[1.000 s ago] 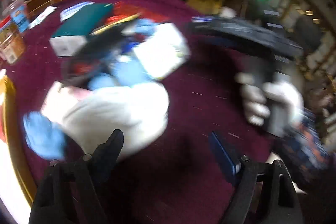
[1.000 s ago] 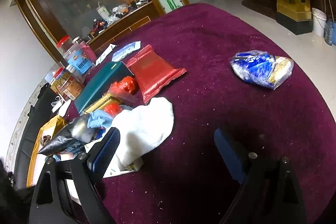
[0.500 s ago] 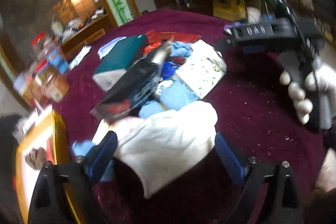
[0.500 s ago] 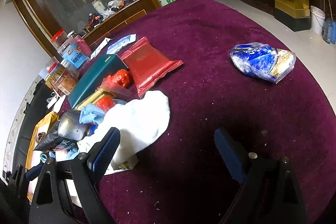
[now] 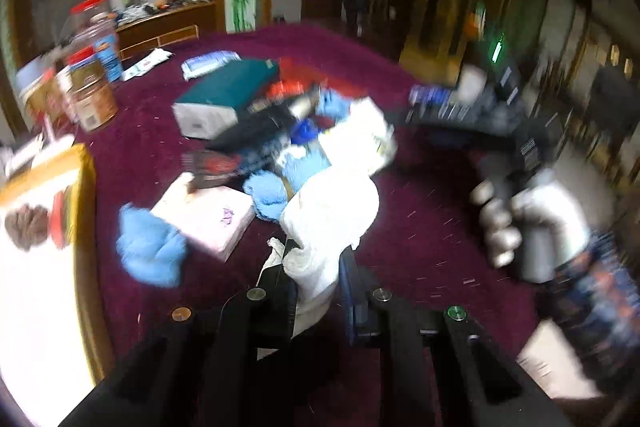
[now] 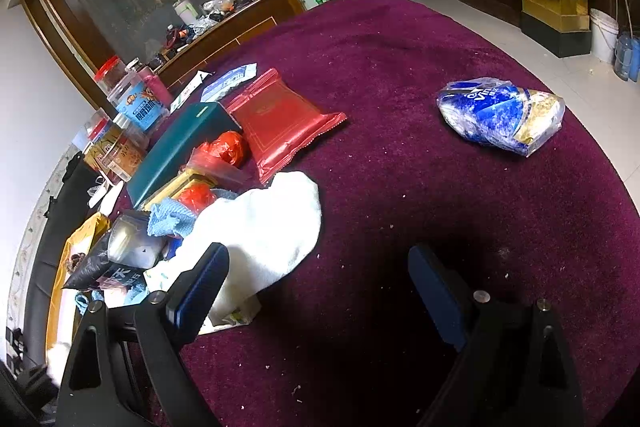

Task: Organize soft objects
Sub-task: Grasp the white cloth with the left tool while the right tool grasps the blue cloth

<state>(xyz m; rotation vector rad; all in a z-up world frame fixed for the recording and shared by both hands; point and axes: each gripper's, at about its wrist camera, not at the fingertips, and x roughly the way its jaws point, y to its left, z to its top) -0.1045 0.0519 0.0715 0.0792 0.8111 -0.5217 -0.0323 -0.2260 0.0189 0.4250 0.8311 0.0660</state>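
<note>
Apparently left gripper (image 5: 316, 285) jaws pinch the white cloth (image 5: 332, 211).

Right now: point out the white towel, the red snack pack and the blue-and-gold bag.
white towel (image 6: 268, 227), right wrist view, middle of the cloth.
red snack pack (image 6: 280, 123), right wrist view, centre of its flat face.
blue-and-gold bag (image 6: 496, 115), right wrist view, its blue middle.

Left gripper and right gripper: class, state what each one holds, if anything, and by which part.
The left gripper is shut on the white soft cloth, pinching its bunched near end. The right gripper is open and holds nothing.
</note>
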